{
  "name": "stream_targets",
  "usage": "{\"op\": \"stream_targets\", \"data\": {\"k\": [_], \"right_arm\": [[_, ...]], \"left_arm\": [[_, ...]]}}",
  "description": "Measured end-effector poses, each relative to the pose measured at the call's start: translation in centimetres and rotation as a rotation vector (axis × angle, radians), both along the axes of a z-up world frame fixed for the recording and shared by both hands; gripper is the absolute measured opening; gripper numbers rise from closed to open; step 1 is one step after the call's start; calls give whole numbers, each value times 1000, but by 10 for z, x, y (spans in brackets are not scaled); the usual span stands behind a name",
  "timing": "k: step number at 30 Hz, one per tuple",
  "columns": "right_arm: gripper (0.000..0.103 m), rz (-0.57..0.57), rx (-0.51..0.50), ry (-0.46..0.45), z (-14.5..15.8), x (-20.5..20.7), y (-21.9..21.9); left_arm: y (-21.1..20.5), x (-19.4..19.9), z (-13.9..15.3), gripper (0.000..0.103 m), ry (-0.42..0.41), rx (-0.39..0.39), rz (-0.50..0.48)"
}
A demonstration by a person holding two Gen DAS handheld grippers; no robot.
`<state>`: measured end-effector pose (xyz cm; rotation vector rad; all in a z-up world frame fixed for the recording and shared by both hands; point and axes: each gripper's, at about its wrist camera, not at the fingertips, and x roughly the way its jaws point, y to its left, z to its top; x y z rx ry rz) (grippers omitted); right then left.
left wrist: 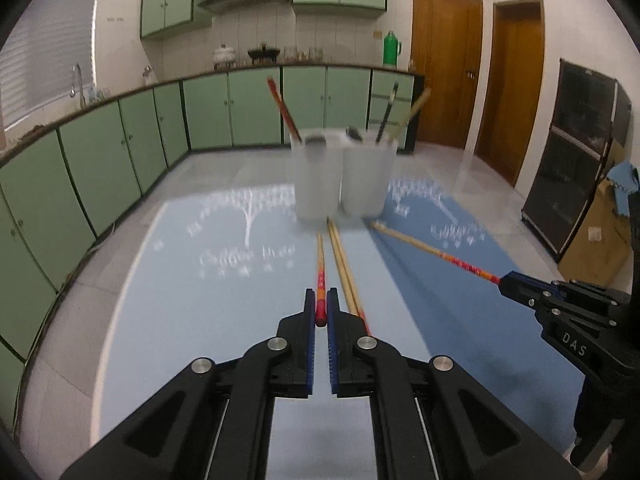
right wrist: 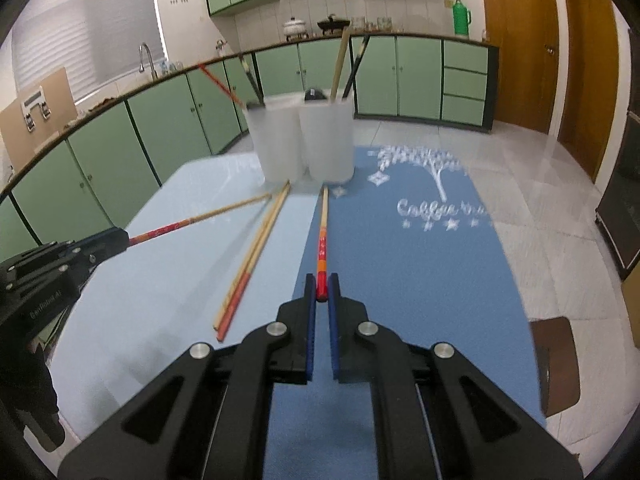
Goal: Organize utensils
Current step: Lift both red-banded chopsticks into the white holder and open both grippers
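each claw grips one chopstick by its red end: the left claw point(left wrist: 321, 304) holds its chopstick point(left wrist: 320, 256), the right claw point(right wrist: 321, 286) holds another chopstick point(right wrist: 323, 224), both pointing toward two cups point(left wrist: 342, 176) on the tabletop point(left wrist: 180, 300).

A red-ended chopstick point(left wrist: 320, 276) is clamped at its red end by the left gripper point(left wrist: 321, 312), tip aimed at two frosted cups point(left wrist: 344, 176) on the bench point(left wrist: 180, 280). Two chopsticks point(left wrist: 344, 268) are seen lying beside it. Another chopstick point(left wrist: 436, 254) is clamped by the right gripper point(left wrist: 505, 282).
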<state>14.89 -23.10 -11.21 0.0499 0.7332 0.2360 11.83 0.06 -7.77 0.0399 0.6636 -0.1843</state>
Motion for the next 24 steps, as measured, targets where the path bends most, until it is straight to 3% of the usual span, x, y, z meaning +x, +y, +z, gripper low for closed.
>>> {"op": "stream_targets", "data": {"k": [10,24], "right_arm": [[5,23,31,-90,55,4,-6],[5,84,77,-159,130,47,-10]], "left_arm": [[0,9,50,5,-109,-18,-23],[-5,42,87,5,-155,-30,-80]]}}
